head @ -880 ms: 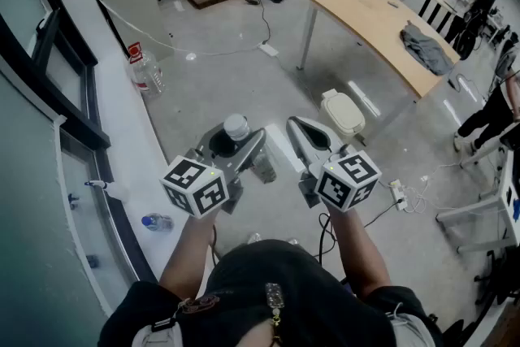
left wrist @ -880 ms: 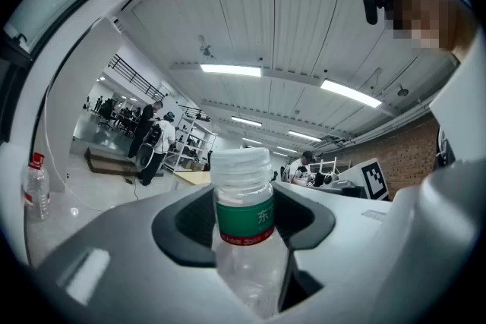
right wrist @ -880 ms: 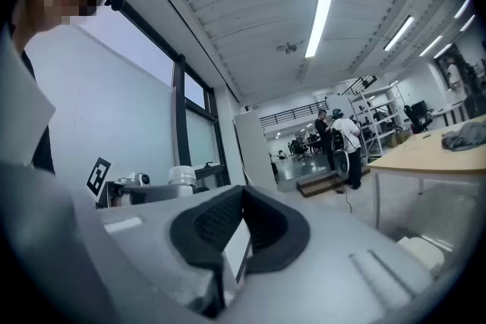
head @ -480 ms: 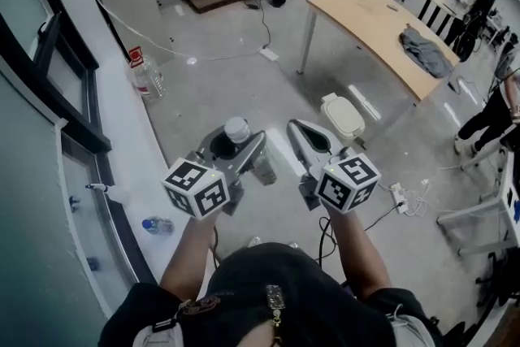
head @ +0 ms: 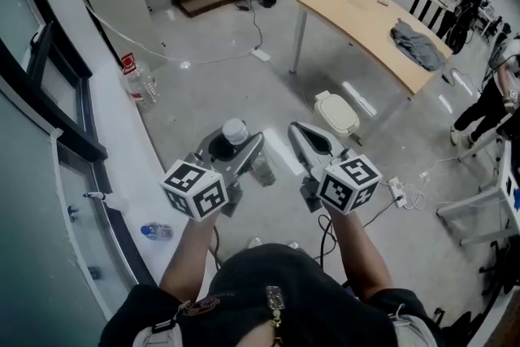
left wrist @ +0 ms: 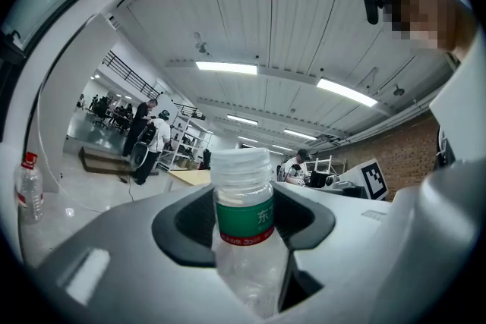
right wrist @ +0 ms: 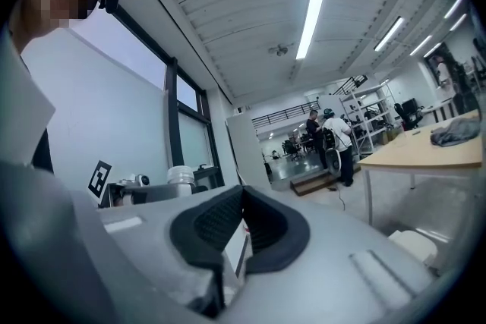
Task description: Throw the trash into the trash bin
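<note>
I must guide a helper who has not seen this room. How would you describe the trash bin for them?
Find the long wooden table on the grey floor. On the floor by its near side stands the trash bin. It alone is low, cream-white and closed with a lid.

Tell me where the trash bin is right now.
In the head view the white trash bin stands on the floor right of centre, near a leg of the wooden table, just ahead of the right claw.
</note>
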